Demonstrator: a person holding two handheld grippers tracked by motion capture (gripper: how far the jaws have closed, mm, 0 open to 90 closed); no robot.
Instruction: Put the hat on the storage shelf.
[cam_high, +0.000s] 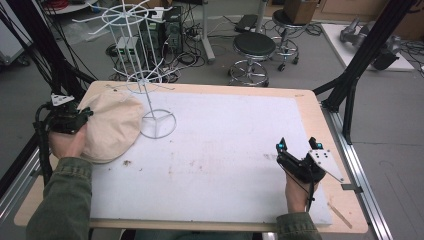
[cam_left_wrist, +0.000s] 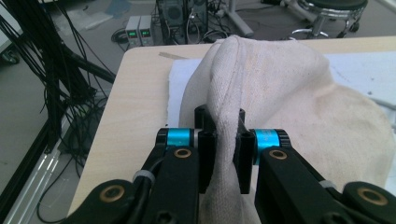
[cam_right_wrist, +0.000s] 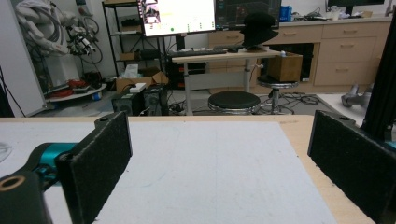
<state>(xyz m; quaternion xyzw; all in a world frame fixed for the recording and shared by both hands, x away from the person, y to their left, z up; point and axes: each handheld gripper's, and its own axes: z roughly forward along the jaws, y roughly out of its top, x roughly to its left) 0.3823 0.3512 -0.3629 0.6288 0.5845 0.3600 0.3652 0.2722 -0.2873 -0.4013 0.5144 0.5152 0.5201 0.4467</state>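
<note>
A cream fabric hat (cam_high: 111, 125) lies at the table's left end, beside the round base of a white wire rack (cam_high: 156, 122). My left gripper (cam_high: 80, 116) is shut on the hat's near edge. In the left gripper view a fold of the hat (cam_left_wrist: 261, 79) is pinched between the two black jaws of the left gripper (cam_left_wrist: 226, 149). My right gripper (cam_high: 299, 144) rests at the right of the white mat, open with nothing between its jaws. The right gripper view shows the right gripper (cam_right_wrist: 219, 163) with pads (cam_right_wrist: 100, 154) wide apart over bare mat.
The white mat (cam_high: 215, 160) covers most of the wooden table (cam_high: 312, 112). The wire rack's pole and spokes (cam_high: 131, 30) rise at the back left. Black frame posts (cam_high: 372, 47) stand at the right. Stools (cam_high: 254, 50) and cables sit on the floor beyond.
</note>
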